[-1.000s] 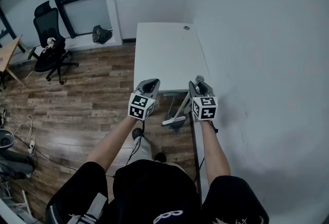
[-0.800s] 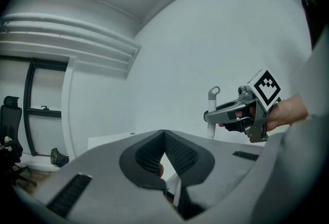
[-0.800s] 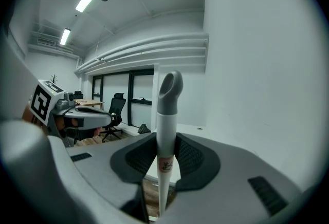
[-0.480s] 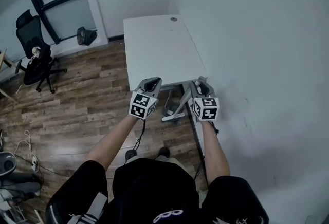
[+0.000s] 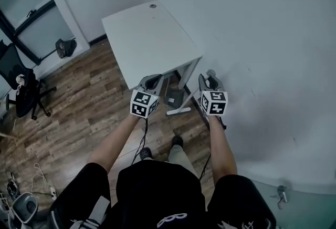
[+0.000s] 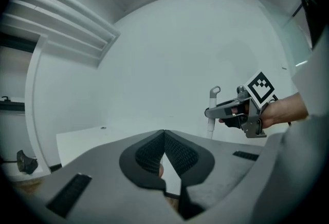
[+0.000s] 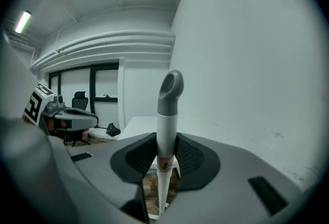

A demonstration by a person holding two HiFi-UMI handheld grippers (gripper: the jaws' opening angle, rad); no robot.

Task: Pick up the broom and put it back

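Note:
My right gripper [image 5: 209,77] is shut on the broom's handle [image 7: 166,115], a white shaft with a grey hooked cap standing upright between the pads. The broom's pale head [image 5: 178,111] hangs low over the wood floor by the table's corner. The handle [image 6: 211,124] and the right gripper [image 6: 209,113] also show at the right of the left gripper view. My left gripper [image 5: 153,83] is shut, its pads meeting with nothing between them, just left of the broom at the edge of the white table [image 5: 147,39].
A white wall [image 5: 262,39] runs close along the right. A grey object [image 5: 173,99] sits under the table's near edge. A black office chair [image 5: 21,91] and a dark bag [image 5: 63,47] stand at the far left. Cables [image 5: 42,175] lie on the floor.
Both grippers have swung right, toward the wall, with the broom still in the right one. The table now lies further left and turned in the head view.

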